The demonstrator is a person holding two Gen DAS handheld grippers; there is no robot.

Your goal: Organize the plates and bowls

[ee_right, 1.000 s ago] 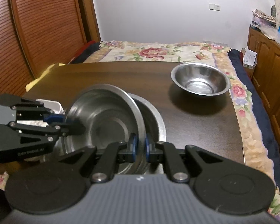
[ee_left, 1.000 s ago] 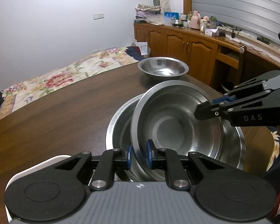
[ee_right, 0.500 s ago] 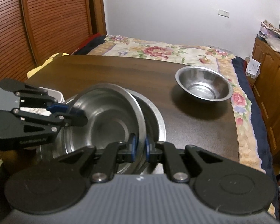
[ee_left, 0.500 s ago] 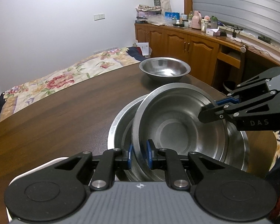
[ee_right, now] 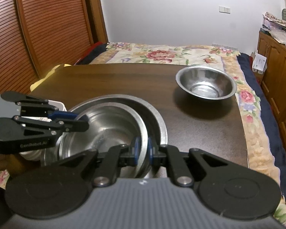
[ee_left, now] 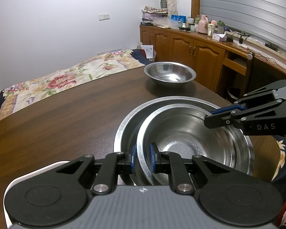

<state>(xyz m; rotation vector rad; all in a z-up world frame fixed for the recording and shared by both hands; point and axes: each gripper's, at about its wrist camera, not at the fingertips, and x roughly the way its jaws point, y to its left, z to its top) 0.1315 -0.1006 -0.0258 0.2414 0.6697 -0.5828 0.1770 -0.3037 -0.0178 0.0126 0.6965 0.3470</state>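
Lowered since a second ago, the inner bowl (ee_left: 190, 141) now sits nested in the big bowl (ee_left: 131, 118), its rim pinched by left gripper (ee_left: 143, 157) and right gripper (ee_right: 142, 148). Around lies dark wooden table (ee_left: 57, 118); beyond, a small bowl (ee_left: 169, 74), floral bedding (ee_right: 162, 54), wooden cabinets (ee_left: 188, 47).

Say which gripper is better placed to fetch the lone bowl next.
Right, probably. Both the left gripper and right gripper clamp the nested bowl, but the lone bowl sits toward the right gripper's side.
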